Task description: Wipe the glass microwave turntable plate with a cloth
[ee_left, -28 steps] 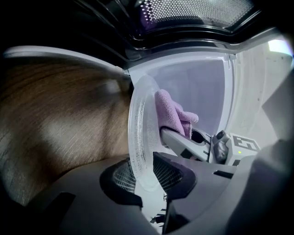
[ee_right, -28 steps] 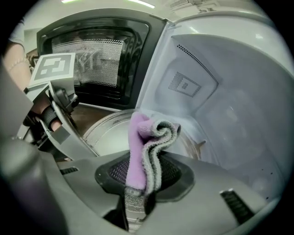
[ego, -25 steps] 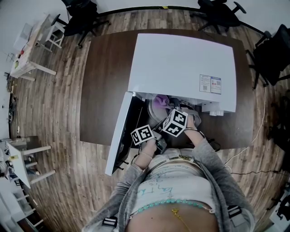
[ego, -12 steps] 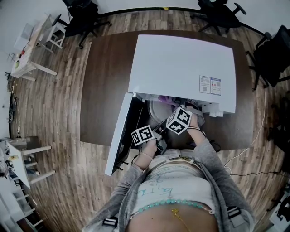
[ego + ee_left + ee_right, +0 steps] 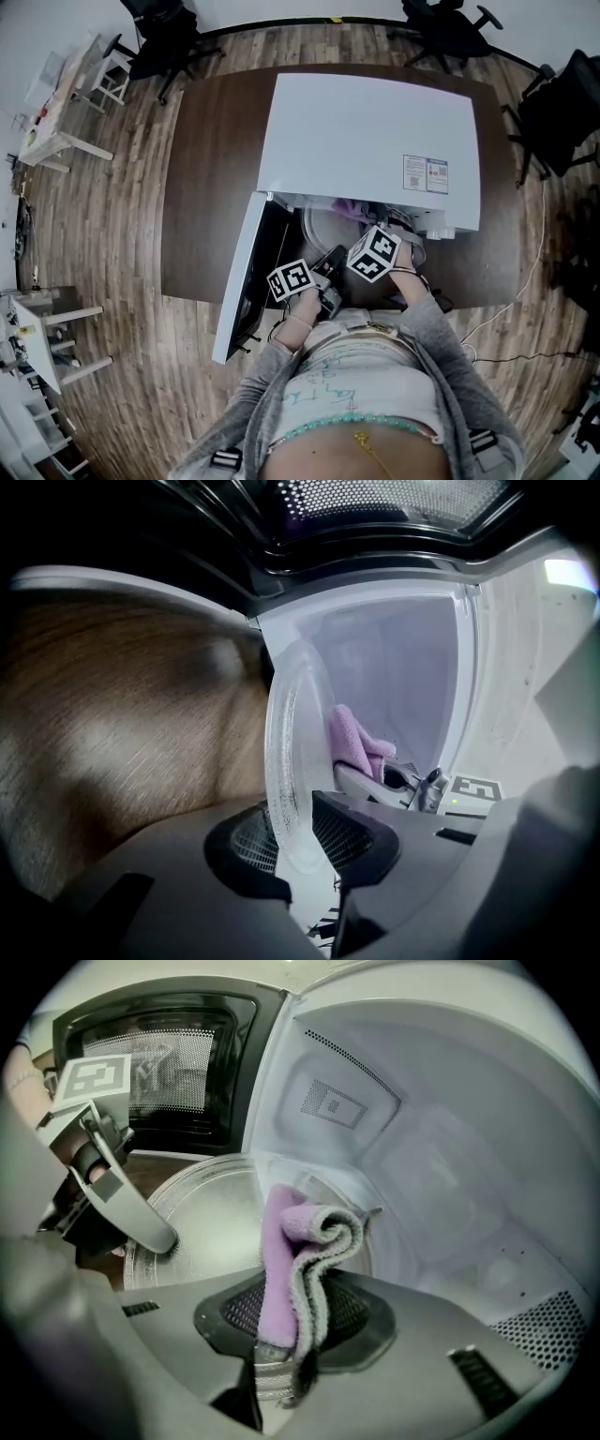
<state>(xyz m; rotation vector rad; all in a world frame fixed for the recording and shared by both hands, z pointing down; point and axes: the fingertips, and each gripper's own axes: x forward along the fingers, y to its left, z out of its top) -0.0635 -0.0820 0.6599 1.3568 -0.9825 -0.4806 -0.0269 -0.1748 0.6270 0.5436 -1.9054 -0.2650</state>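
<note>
The glass turntable plate is held on edge by its rim at the mouth of the microwave, with my left gripper shut on it. In the right gripper view the plate lies below the cloth, one left finger resting on its rim. My right gripper is shut on a folded purple cloth, whose end rests against the plate's face. The cloth shows behind the glass in the left gripper view. From the head view, both marker cubes sit at the oven opening over the plate.
The white microwave stands on a dark wooden table; its door hangs open to the left. The white cavity wall closes in around the right gripper. Office chairs stand around the table on the wooden floor.
The right gripper has slid a little to the right across the plate with the cloth, and less purple shows from the head view. The left gripper has kept still on the rim.
</note>
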